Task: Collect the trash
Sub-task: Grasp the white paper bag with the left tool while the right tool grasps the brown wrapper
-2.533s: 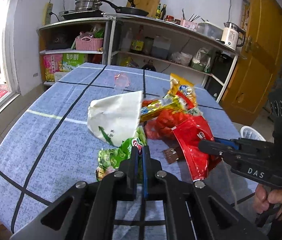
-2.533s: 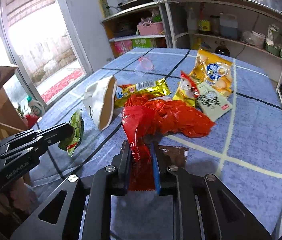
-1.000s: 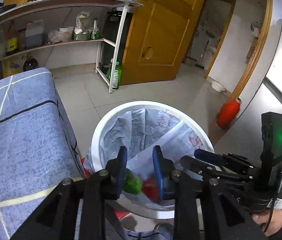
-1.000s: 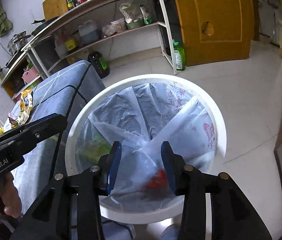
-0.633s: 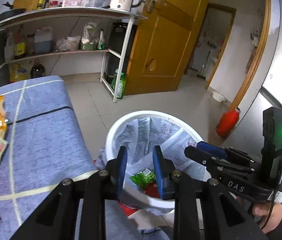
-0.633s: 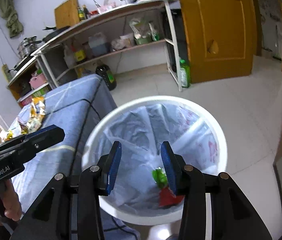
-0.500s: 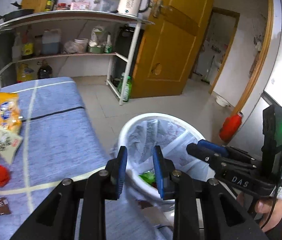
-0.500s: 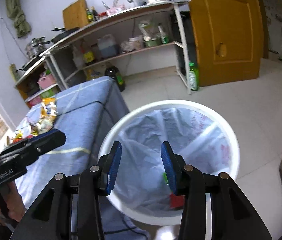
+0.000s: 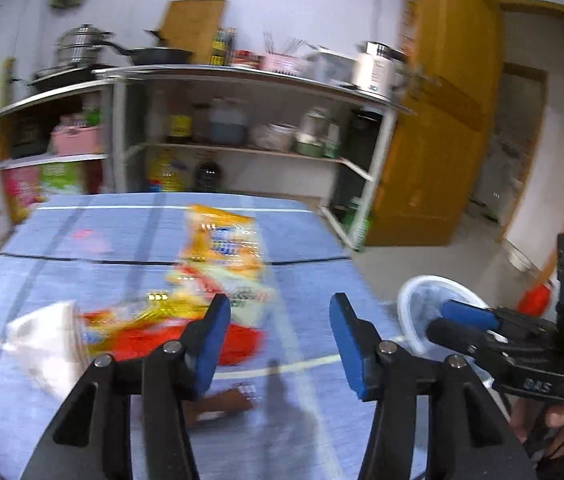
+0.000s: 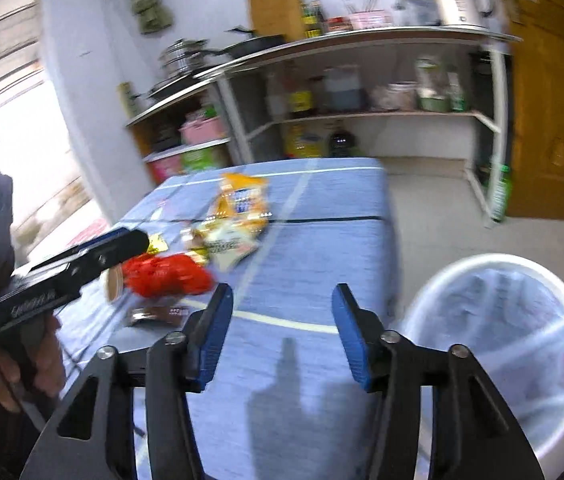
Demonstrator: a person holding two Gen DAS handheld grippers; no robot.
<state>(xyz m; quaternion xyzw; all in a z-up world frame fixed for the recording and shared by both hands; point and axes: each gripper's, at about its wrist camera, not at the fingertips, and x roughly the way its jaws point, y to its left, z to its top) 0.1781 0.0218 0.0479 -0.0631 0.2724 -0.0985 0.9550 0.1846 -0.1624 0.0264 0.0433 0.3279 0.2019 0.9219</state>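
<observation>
Both views are motion-blurred. My left gripper [image 9: 278, 344] is open and empty above the near edge of the blue table [image 9: 314, 248]. My right gripper [image 10: 282, 336] is open and empty over the table's near right part. Trash lies on the table: a yellow snack bag [image 9: 222, 240] [image 10: 242, 200], a crumpled red bag [image 9: 238, 340] [image 10: 166, 276], a white wrapper [image 9: 46, 336], a brown wrapper [image 9: 222, 400] [image 10: 158, 314]. The white bin with a plastic liner [image 10: 522, 320] [image 9: 426, 296] stands on the floor right of the table.
Metal shelves [image 9: 242, 128] with pots, bottles and a kettle stand behind the table. A wooden door [image 9: 442, 120] is at the right. A red container [image 9: 534, 296] sits on the floor beyond the bin. A bright doorway [image 10: 14, 128] is at the left.
Both grippers dropped their wrappers into the bin, opened wide, then swung back from the bin toward the table. The green and red wrappers are gone from the jaws.
</observation>
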